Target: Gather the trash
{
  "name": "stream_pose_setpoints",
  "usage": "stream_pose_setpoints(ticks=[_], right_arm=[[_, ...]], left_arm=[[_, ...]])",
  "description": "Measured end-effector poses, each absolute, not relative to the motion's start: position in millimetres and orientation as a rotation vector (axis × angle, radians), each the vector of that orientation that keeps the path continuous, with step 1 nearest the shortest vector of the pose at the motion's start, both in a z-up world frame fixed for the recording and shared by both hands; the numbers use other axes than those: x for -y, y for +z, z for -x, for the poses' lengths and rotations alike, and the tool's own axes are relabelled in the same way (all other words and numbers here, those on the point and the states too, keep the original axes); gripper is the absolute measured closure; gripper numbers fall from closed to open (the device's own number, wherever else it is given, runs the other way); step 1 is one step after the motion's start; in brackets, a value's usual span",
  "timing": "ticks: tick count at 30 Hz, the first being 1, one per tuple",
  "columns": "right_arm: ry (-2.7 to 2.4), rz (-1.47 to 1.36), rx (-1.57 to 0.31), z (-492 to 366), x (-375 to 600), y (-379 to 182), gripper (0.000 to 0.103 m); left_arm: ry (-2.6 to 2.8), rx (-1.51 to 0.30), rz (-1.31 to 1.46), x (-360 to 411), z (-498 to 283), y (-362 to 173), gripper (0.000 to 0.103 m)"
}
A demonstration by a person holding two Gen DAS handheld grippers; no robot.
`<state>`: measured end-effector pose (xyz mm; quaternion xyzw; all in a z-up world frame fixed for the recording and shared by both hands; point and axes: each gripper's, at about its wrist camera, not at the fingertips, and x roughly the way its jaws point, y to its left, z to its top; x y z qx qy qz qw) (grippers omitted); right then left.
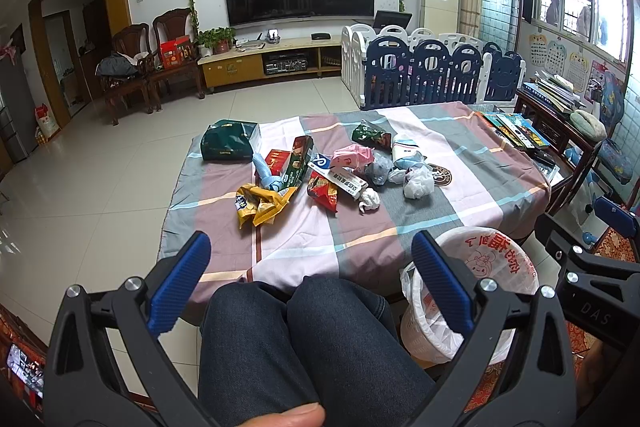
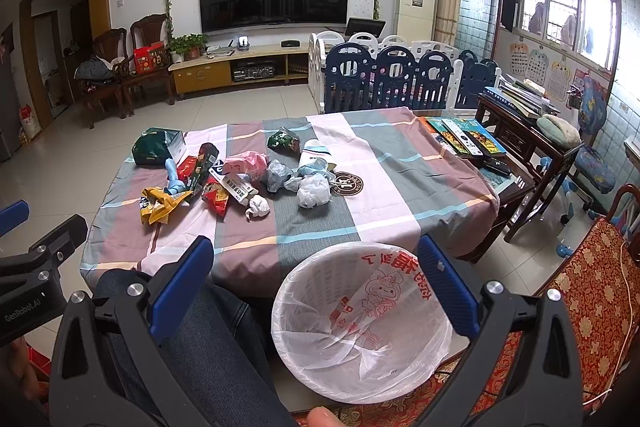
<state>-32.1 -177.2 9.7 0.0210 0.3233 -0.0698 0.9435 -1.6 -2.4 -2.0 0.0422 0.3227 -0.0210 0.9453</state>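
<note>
The left claw (image 1: 310,279) is wide open and holds nothing. It hangs over the person's knees (image 1: 308,339), near the front edge of the counter (image 1: 460,151). The right claw (image 2: 316,285) is wide open too, and empty. The white trash basket (image 2: 360,323) with its plastic bag sits on the floor right under it, between its blue fingers (image 2: 182,291). The trash (image 1: 320,167) lies in a heap on the striped cloth, well past both claws: a yellow wrapper (image 1: 258,205), a red snack bag (image 1: 324,193), a white crumpled paper (image 1: 370,199).
</note>
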Motion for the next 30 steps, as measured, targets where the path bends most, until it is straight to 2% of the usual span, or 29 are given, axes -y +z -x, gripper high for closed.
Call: stream_pose_setpoints(ticks=[30], right_arm=[[-0.142,-0.043,-0.664,30.5,177.1,8.7,0.003]], left_arm=[[-0.044,-0.662,-0.083,2.9,3.5,-6.6,0.003]])
